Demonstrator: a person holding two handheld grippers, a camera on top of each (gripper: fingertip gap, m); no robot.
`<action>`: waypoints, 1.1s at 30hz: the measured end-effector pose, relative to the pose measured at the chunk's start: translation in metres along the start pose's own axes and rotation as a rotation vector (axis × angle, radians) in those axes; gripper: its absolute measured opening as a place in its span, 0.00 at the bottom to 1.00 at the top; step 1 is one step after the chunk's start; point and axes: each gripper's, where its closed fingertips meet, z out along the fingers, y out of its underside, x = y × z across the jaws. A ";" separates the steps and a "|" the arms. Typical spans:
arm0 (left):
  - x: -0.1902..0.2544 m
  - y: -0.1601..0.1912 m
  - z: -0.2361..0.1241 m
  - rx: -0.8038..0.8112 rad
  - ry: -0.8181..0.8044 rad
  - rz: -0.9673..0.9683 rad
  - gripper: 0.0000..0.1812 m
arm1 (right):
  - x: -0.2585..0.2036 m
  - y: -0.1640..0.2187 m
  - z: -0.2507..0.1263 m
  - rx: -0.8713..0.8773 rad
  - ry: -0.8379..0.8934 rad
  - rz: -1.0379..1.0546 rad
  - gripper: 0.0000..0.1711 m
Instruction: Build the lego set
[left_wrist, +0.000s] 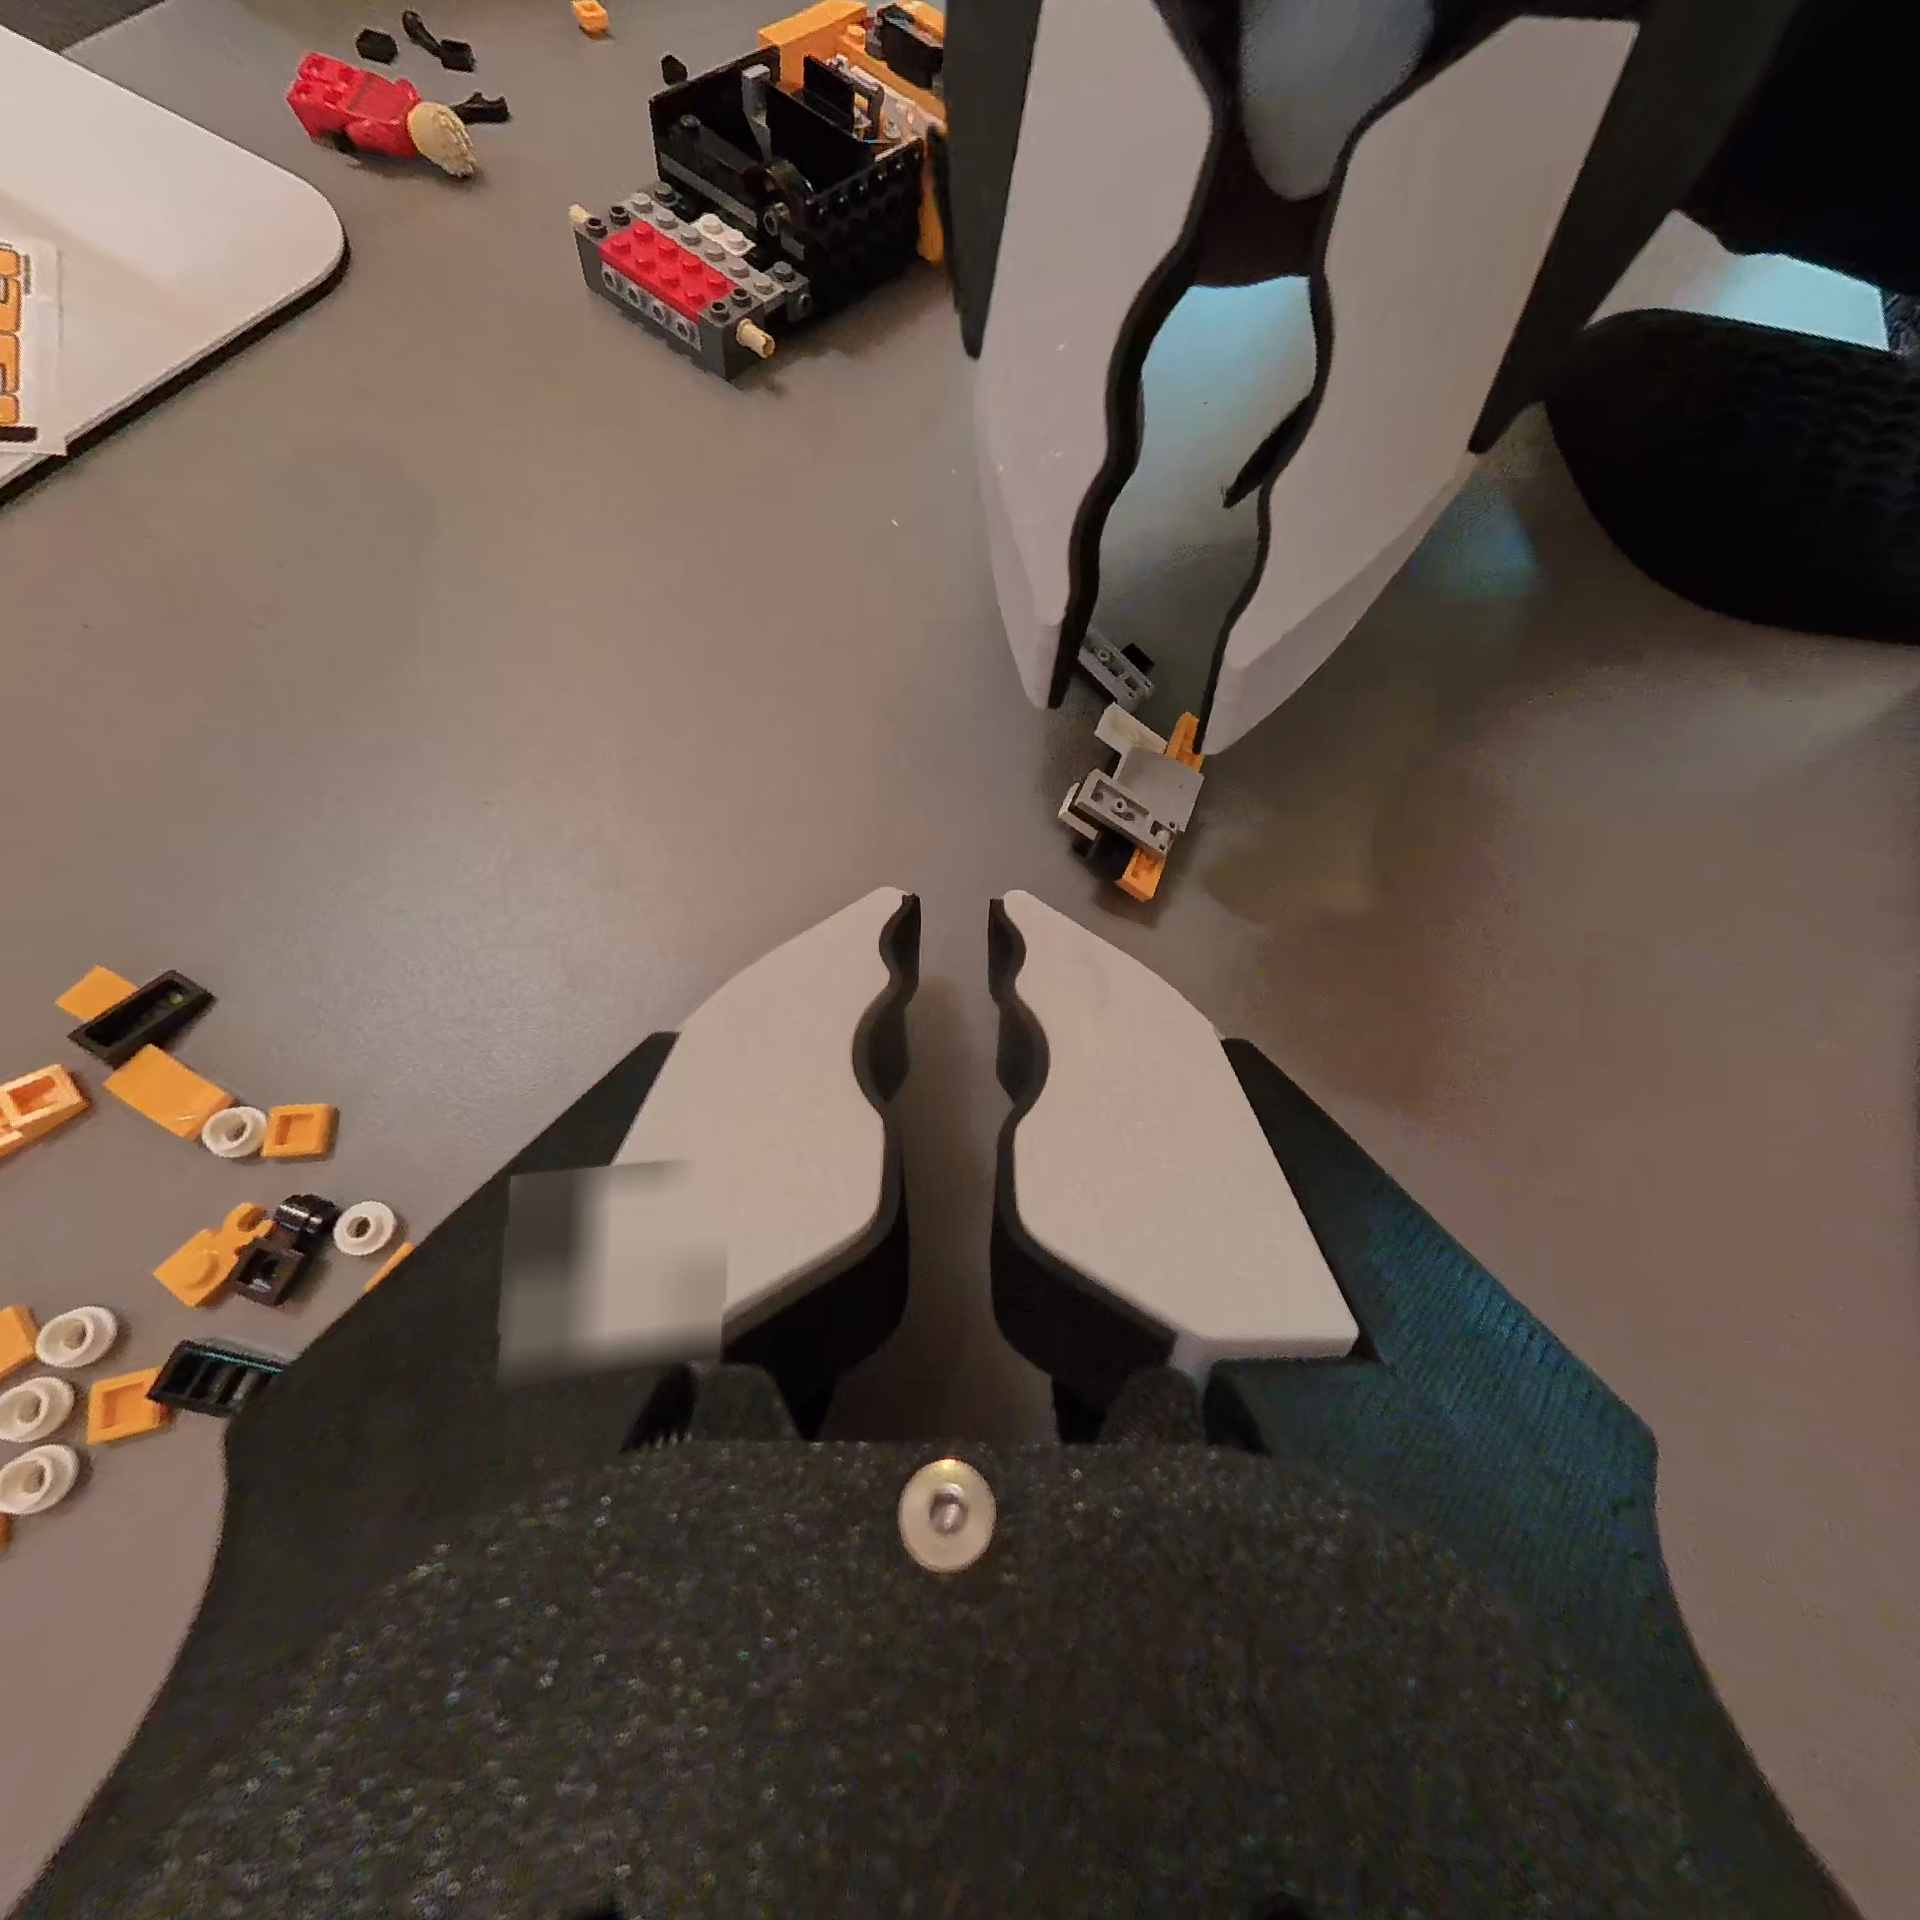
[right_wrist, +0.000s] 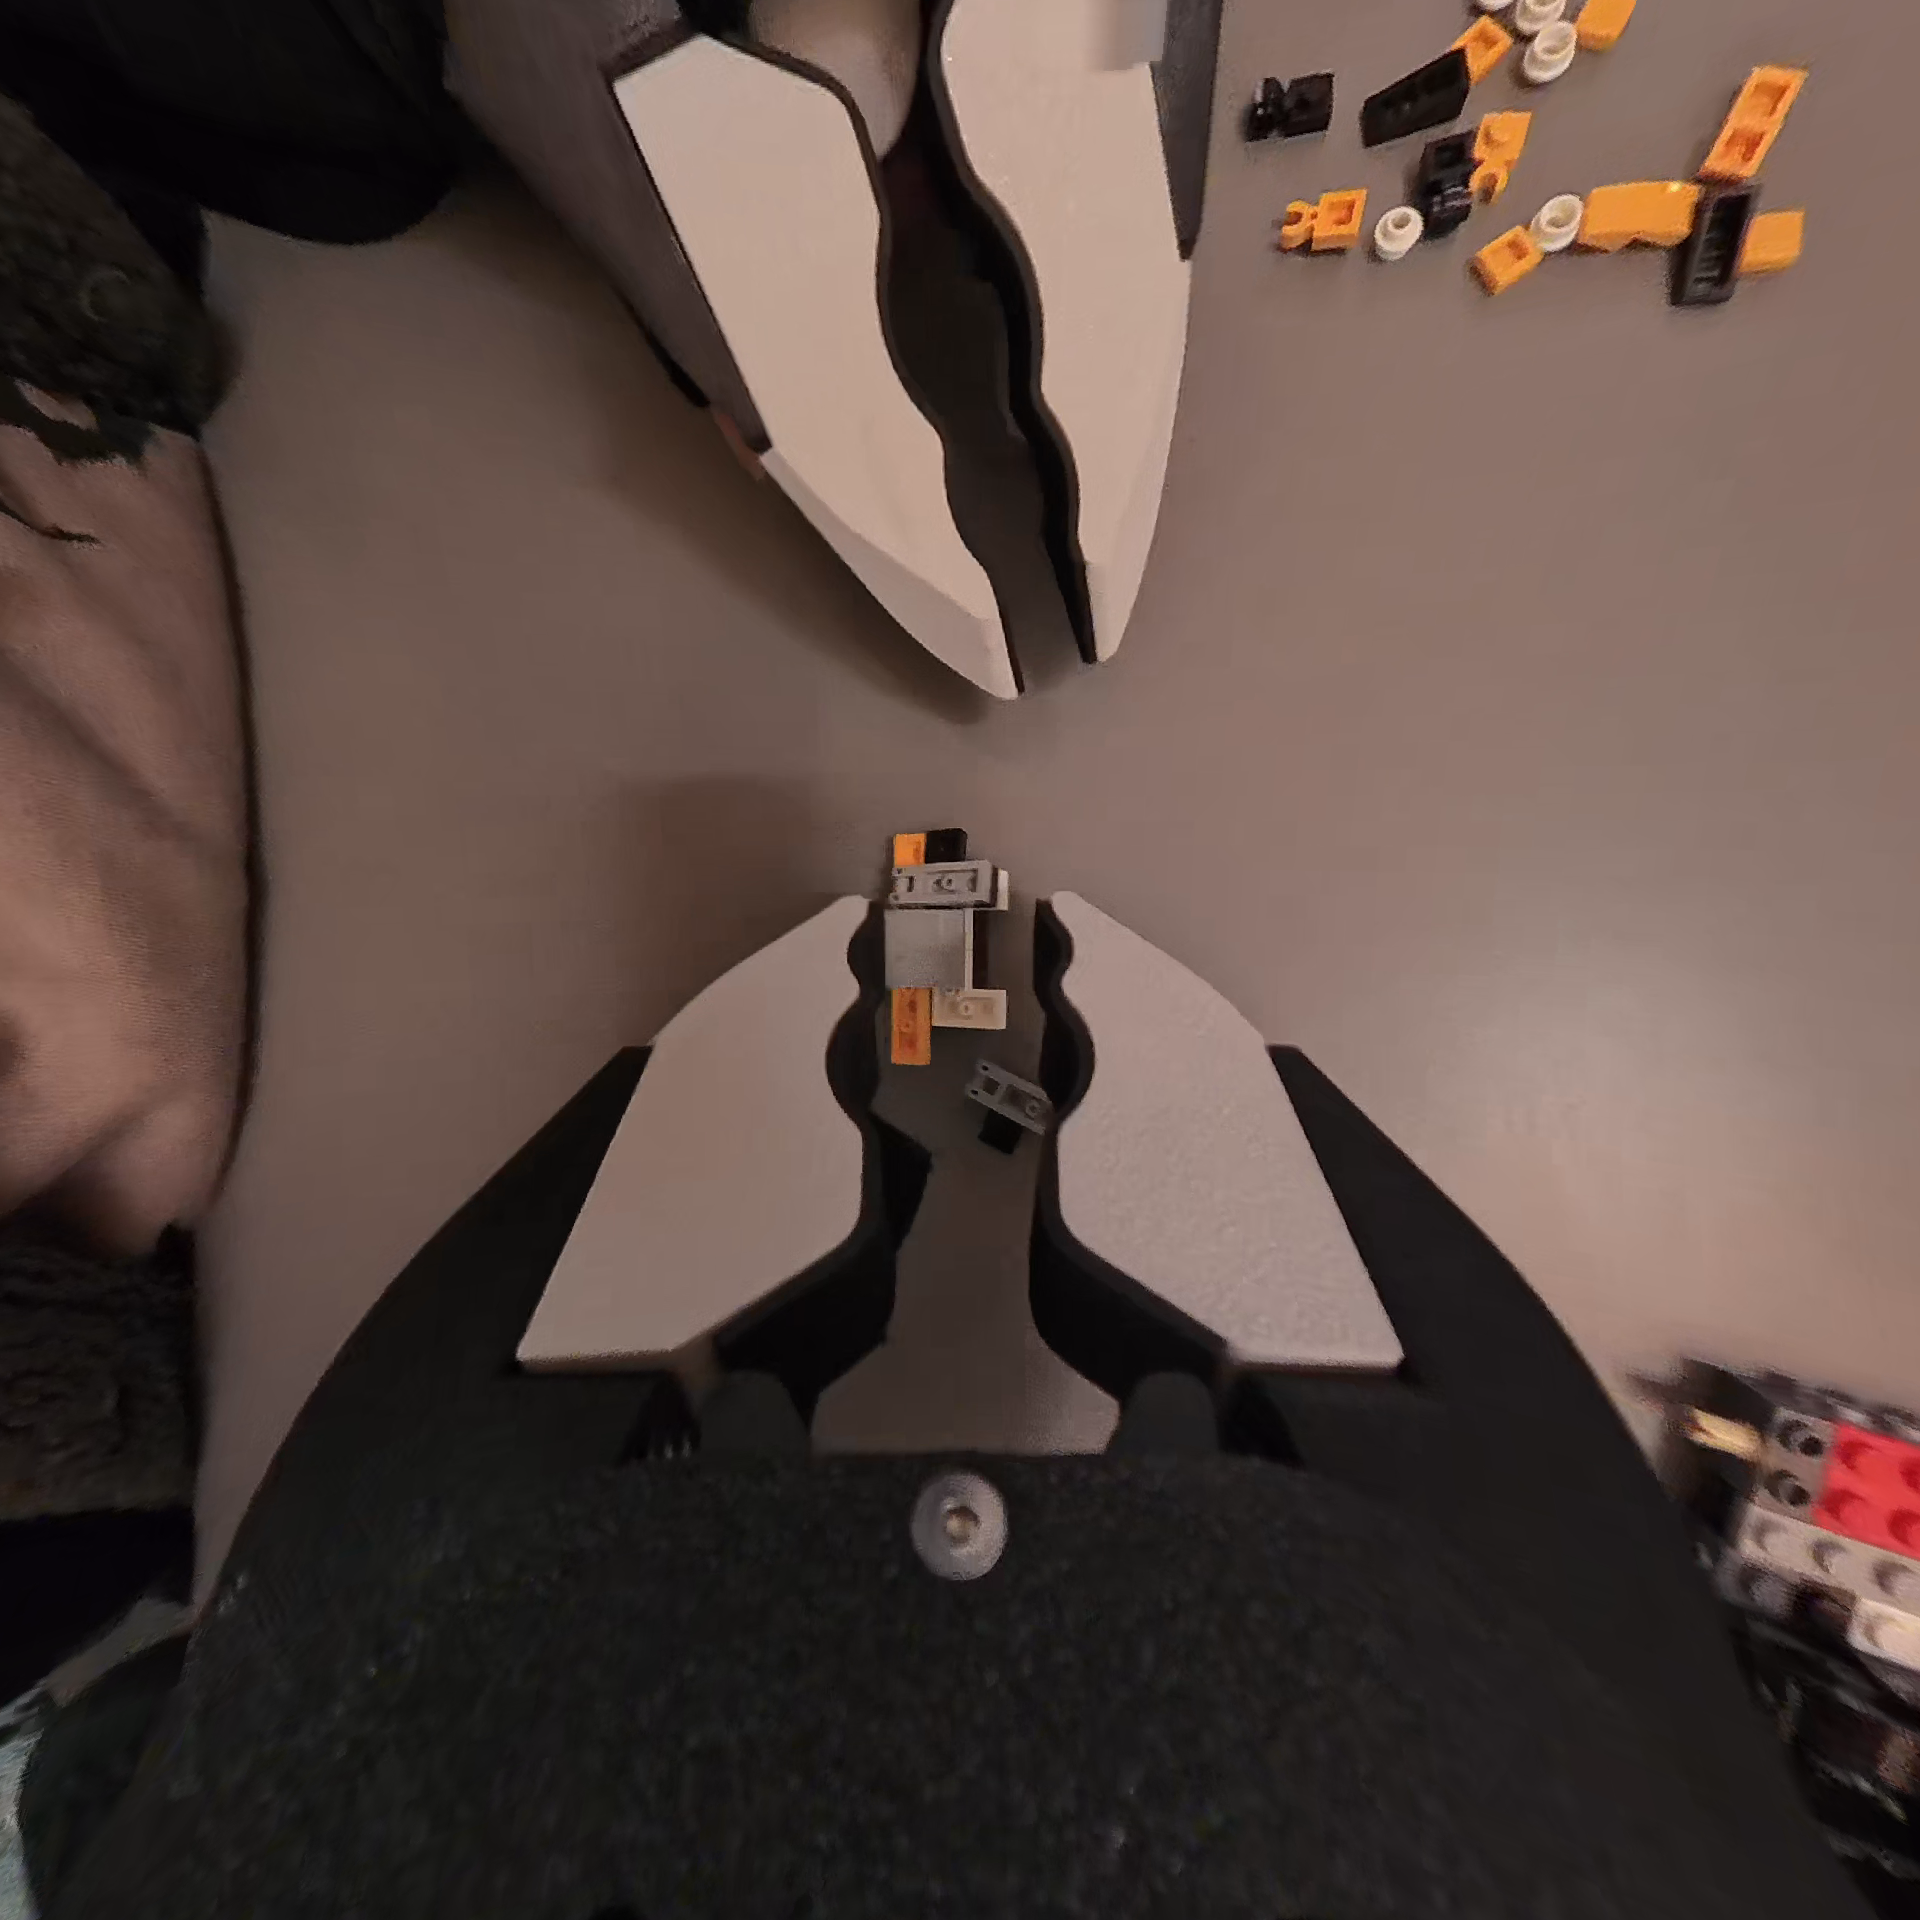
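The right tongs are lowered to the grey surface with their jaws spread, straddling a small grey, white and orange lego sub-assembly that lies flat between the tips; its orange edge sits just beside one jaw, though whether it actually touches cannot be told. A separate little grey piece with a black part lies loose between the same jaws, farther back. The left tongs hover near the sub-assembly from the opposite side, jaws almost closed with a narrow gap and nothing between them. Farther off in the left wrist view stands the larger black, grey, red and orange lego vehicle body, with a red minifigure lying on its side nearby and a white tray at the edge. Loose orange, black and white lego pieces are scattered on the surface beside the left tongs.
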 end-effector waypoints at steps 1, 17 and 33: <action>0.000 0.000 0.000 0.001 0.000 0.000 0.06 | -0.002 -0.001 0.001 0.011 -0.024 0.003 0.16; 0.002 -0.001 -0.002 0.011 0.014 -0.017 0.07 | -0.001 0.004 0.019 -0.024 -0.138 0.052 0.19; 0.002 0.000 -0.002 0.009 0.019 -0.030 0.07 | -0.001 0.006 0.017 0.032 -0.238 0.122 0.10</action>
